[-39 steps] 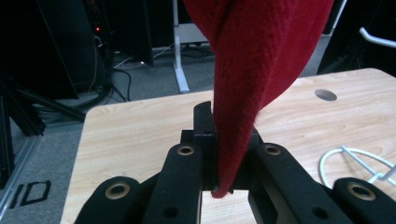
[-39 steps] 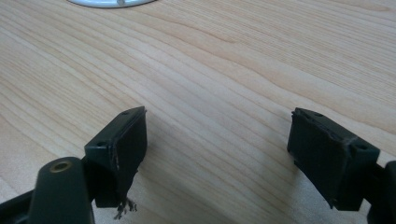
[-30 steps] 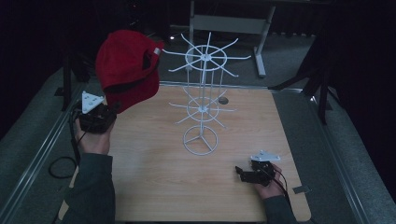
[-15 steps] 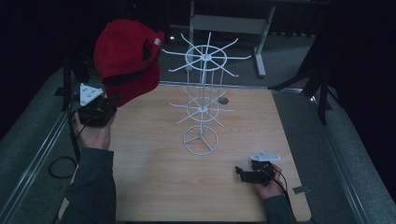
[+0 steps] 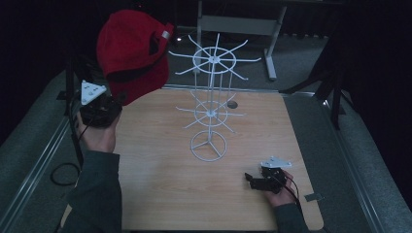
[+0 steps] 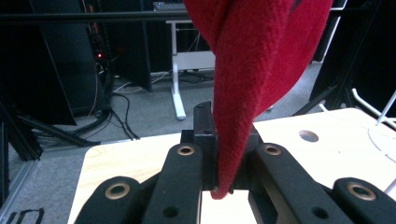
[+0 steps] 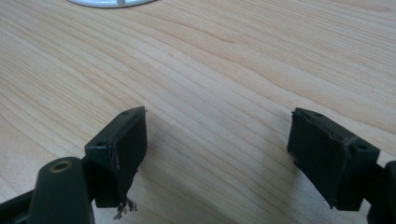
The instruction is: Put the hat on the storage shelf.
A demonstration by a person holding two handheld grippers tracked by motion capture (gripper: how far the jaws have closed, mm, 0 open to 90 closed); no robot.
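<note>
A red cap [image 5: 131,53] hangs in the air at the table's left rear, with my left gripper [image 5: 114,99] shut on its brim. In the left gripper view the red cap [image 6: 261,70] rises from between the closed jaws. A white wire rack [image 5: 212,104] with two tiers of spokes stands mid-table on a ring base, to the right of the cap. My right gripper [image 5: 252,179] rests low on the wood near the front right, jaws wide apart with nothing between them; the right gripper [image 7: 219,140] view shows bare wood under it.
The wooden table [image 5: 160,194] has a round cable hole [image 5: 232,104] behind the rack. Grey carpeted ledges with metal rails flank it. A white desk frame [image 5: 238,24] stands beyond the far edge. A small metal tab [image 5: 313,197] lies at the front right corner.
My left gripper has lifted the cap a little higher and carried it slightly right, toward the rack. The right gripper has stayed put.
</note>
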